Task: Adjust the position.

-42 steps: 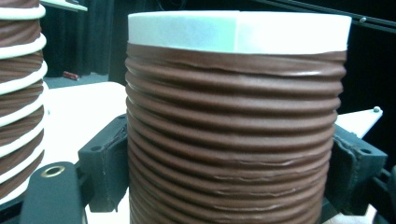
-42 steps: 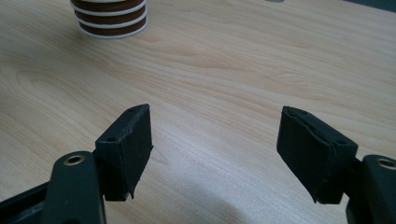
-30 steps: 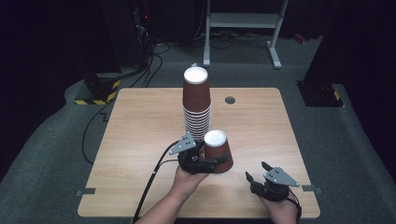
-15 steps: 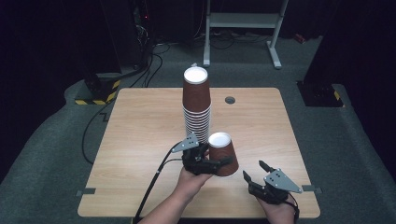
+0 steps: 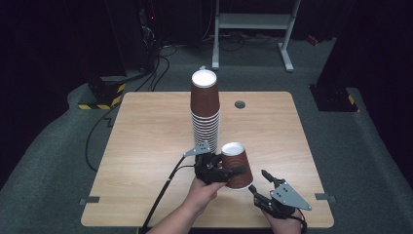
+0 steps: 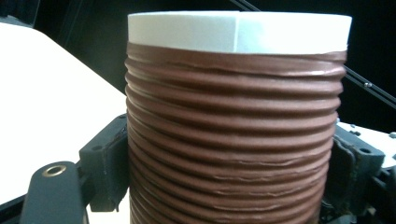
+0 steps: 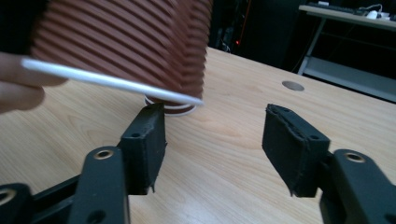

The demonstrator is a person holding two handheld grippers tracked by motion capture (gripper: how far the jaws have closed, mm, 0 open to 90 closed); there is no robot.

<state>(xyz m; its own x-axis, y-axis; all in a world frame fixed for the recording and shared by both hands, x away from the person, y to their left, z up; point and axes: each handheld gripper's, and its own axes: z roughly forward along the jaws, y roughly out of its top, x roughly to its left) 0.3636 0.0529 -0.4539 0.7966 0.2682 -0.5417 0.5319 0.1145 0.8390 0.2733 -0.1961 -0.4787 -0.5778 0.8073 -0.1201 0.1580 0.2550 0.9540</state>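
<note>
Carried a little rightward from beside the cup stack (image 5: pixel 205 111), the single ribbed cup (image 5: pixel 236 165) is clamped upside down in the left tongs (image 5: pixel 225 171) off the counter (image 5: pixel 146 146), while the right tongs (image 5: pixel 259 184), empty and part open, have just been narrowing below its rim, likely to take it.

The left tongs (image 5: pixel 233 171) clasp an upturned brown cup (image 5: pixel 236 165) beside the cup stack (image 5: pixel 205 110) on the table (image 5: pixel 146 141).

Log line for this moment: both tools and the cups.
left tool: shut on cup, upside down | right tool: open, nothing held, jaws just closing | stack of cups: upright on table
</note>
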